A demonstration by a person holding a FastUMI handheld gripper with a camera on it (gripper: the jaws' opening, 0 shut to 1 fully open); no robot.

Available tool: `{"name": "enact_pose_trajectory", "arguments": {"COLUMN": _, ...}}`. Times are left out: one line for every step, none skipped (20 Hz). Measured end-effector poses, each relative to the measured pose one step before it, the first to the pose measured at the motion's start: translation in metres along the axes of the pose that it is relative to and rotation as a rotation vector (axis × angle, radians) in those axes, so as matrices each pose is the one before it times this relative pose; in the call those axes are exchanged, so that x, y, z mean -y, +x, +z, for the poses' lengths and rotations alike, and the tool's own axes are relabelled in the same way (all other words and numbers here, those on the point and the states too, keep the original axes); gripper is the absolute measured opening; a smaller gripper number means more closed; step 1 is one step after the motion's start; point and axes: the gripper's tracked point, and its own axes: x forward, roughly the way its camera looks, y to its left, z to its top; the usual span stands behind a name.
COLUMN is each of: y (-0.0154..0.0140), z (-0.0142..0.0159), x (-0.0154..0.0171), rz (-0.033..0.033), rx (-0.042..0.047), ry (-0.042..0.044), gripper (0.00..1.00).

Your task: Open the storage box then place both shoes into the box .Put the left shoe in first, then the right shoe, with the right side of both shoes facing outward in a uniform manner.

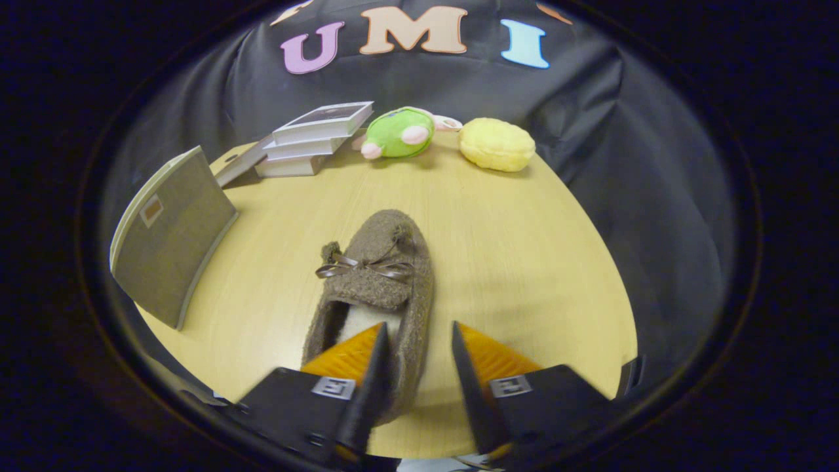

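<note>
Gripper view looks down on a round wooden desk (524, 262). A fuzzy brown shoe (377, 275) lies on the desk, toe pointing away, with a small shiny bow on top. The fingers (419, 347) are spread apart. The left finger sits over the shoe's opening and hides part of the pale lining inside. The right finger is just beside the shoe's right edge, over bare desk. The shoe's right side wall lies between them, but I cannot tell if either finger touches it. The heel is hidden under the fingers.

Off to the left stands a grey box (174, 239), tilted, with a small label on its face. Its lower end is cut off, and I cannot tell if it is open. Beyond the shoe, at the far edge of the desk, are a stack of books (314, 141), a green plush toy (400, 133) and a yellow plush (497, 145). The toy's face is hard to make out.
</note>
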Motion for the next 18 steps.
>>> {"name": "enact_pose_trajectory", "arguments": {"y": 0.00376, "z": -0.0038, "x": -0.00148, "rz": 0.00068, "rx": -0.01695, "ry": 0.01841, "gripper": 0.44}}
{"name": "enact_pose_trajectory", "arguments": {"y": 0.00235, "z": -0.00179, "x": -0.0007, "rz": -0.00119, "rx": -0.02409, "ry": 0.00768, "gripper": 0.39}}
{"name": "enact_pose_trajectory", "arguments": {"y": 0.00119, "z": -0.00221, "x": -0.00047, "rz": -0.00034, "rx": -0.02361, "ry": 0.00456, "gripper": 0.34}}
{"name": "enact_pose_trajectory", "arguments": {"y": -0.0007, "z": 0.00099, "x": -0.00085, "rz": 0.00697, "rx": -0.01783, "ry": 0.00264, "gripper": 0.34}}
{"name": "enact_pose_trajectory", "arguments": {"y": 0.01508, "z": -0.00554, "x": 0.00247, "rz": -0.02143, "rx": -0.00819, "ry": 0.01704, "gripper": 0.22}}
{"name": "enact_pose_trajectory", "arguments": {"y": -0.01412, "z": 0.00227, "x": -0.00222, "rz": 0.00539, "rx": -0.0183, "ry": 0.00889, "gripper": 0.1}}
{"name": "enact_pose_trajectory", "arguments": {"y": -0.00124, "z": 0.00179, "x": 0.00041, "rz": -0.00221, "rx": 0.00184, "ry": 0.02492, "gripper": 0.11}}
{"name": "enact_pose_trajectory", "arguments": {"y": -0.00049, "z": 0.00002, "x": 0.00254, "rz": -0.00951, "rx": -0.0012, "ry": 0.02422, "gripper": 0.08}}
{"name": "enact_pose_trajectory", "arguments": {"y": 0.00203, "z": 0.00076, "x": -0.00029, "rz": 0.00041, "rx": 0.00131, "ry": 0.02296, "gripper": 0.06}}
{"name": "enact_pose_trajectory", "arguments": {"y": -0.0048, "z": 0.00106, "x": -0.00117, "rz": 0.00503, "rx": 0.00289, "ry": 0.03327, "gripper": 0.04}}
{"name": "enact_pose_trajectory", "arguments": {"y": -0.00452, "z": -0.00072, "x": -0.00284, "rz": 0.01083, "rx": -0.00735, "ry": 0.03457, "gripper": 0.04}}
{"name": "enact_pose_trajectory", "arguments": {"y": -0.00562, "z": 0.0001, "x": -0.00285, "rz": 0.00666, "rx": -0.00089, "ry": 0.04886, "gripper": 0.04}}
{"name": "enact_pose_trajectory", "arguments": {"y": -0.00362, "z": -0.00002, "x": -0.00345, "rz": 0.00696, "rx": -0.00501, "ry": 0.02263, "gripper": 0.04}}
{"name": "enact_pose_trajectory", "arguments": {"y": -0.00397, "z": 0.00183, "x": -0.00271, "rz": 0.00203, "rx": 0.00934, "ry": 0.026, "gripper": 0.04}}
{"name": "enact_pose_trajectory", "arguments": {"y": -0.00512, "z": 0.00089, "x": -0.00382, "rz": 0.00327, "rx": 0.00173, "ry": 0.02218, "gripper": 0.04}}
{"name": "enact_pose_trajectory", "arguments": {"y": -0.00534, "z": 0.00092, "x": -0.00299, "rz": -0.00239, "rx": 0.00588, "ry": 0.02145, "gripper": 0.04}}
{"name": "enact_pose_trajectory", "arguments": {"y": -0.00581, "z": 0.00097, "x": -0.00315, "rz": -0.00442, "rx": 0.00926, "ry": 0.01767, "gripper": 0.04}}
{"name": "enact_pose_trajectory", "arguments": {"y": -0.00773, "z": 0.00054, "x": -0.00282, "rz": -0.0043, "rx": 0.00608, "ry": 0.01338, "gripper": 0.04}}
